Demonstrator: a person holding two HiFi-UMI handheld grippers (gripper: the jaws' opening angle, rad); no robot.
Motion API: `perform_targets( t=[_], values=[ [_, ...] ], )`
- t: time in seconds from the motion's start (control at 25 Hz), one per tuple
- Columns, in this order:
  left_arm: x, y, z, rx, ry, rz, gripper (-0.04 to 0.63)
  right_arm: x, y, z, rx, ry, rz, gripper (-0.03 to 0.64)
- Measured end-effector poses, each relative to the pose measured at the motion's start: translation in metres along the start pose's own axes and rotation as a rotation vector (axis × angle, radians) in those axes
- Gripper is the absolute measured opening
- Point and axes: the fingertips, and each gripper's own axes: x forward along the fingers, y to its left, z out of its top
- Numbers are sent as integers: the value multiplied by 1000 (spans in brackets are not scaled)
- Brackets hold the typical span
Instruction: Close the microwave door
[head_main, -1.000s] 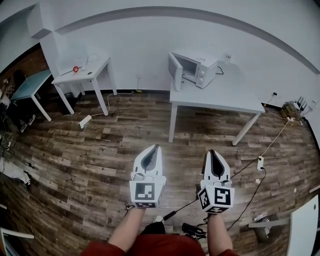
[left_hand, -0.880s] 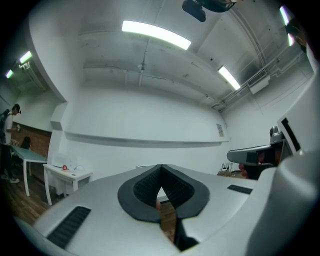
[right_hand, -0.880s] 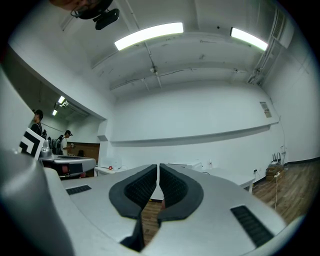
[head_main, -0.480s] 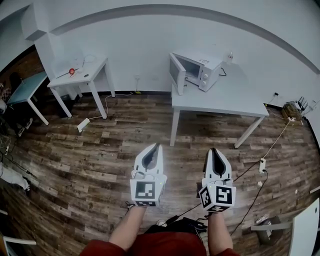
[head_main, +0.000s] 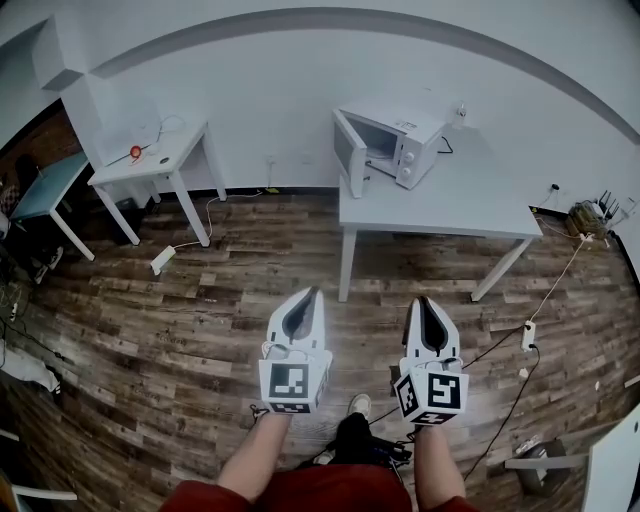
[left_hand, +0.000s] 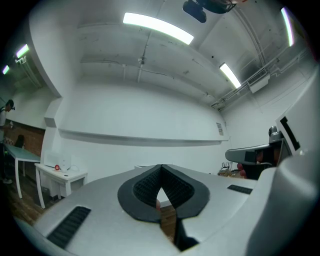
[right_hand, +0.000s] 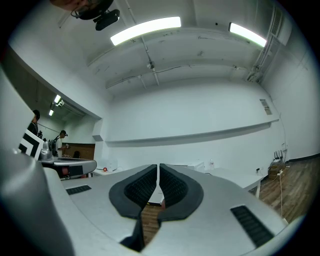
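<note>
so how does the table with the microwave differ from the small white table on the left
The table with the microwave is wider than the small white table. It carries the microwave, door open; the small white table carries a small red object and a cable. Both are white, by the wall.

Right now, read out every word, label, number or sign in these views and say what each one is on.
No text here can be read.
On the wall sign: print too small to read.
On the microwave: the control panel shows nothing legible.
On the cubes of the left gripper and the right gripper: black-and-white square markers, no letters or numbers.
</note>
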Motion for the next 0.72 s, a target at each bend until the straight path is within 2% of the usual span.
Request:
perform_targets(
  t=[0.72],
  values=[
    [185, 1, -19, 8, 27, 37, 26, 164, -99, -13, 16, 18, 41, 37]
  ],
)
